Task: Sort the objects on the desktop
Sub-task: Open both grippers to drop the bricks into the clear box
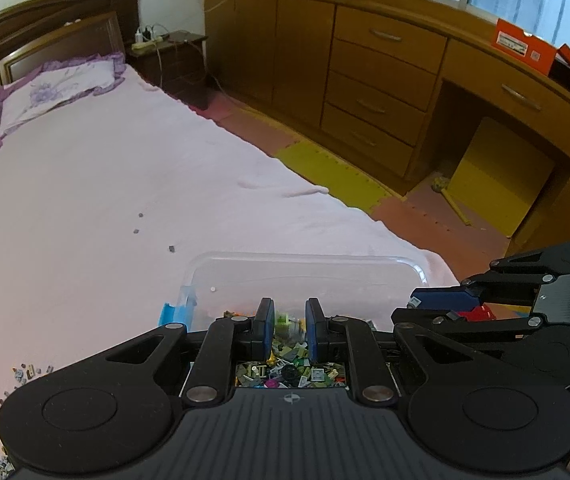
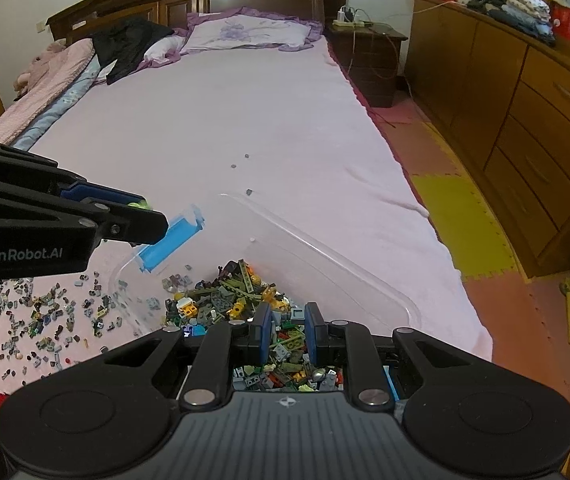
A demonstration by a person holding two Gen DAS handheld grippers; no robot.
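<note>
A clear plastic bin [image 2: 349, 268] with a blue latch [image 2: 173, 240] sits on the pink bed and holds a heap of small toy bricks [image 2: 221, 300]. It also shows in the left wrist view [image 1: 305, 276]. My left gripper [image 1: 290, 326] hangs above the bin, jaws partly apart with a small green piece [image 1: 283, 319] between them. In the right wrist view the left gripper [image 2: 141, 210] shows that green piece at its tips. My right gripper [image 2: 288, 334] is open and empty just above the heap. It appears in the left wrist view [image 1: 421, 306] at the right.
Many loose small bricks [image 2: 37, 312] lie scattered on the sheet left of the bin. A few grey bits [image 2: 241, 162] lie further up the bed. Pillows [image 2: 245, 32] and blankets are at the headboard. Wooden drawers [image 1: 377, 92] and foam floor mats [image 1: 333, 172] are at the right.
</note>
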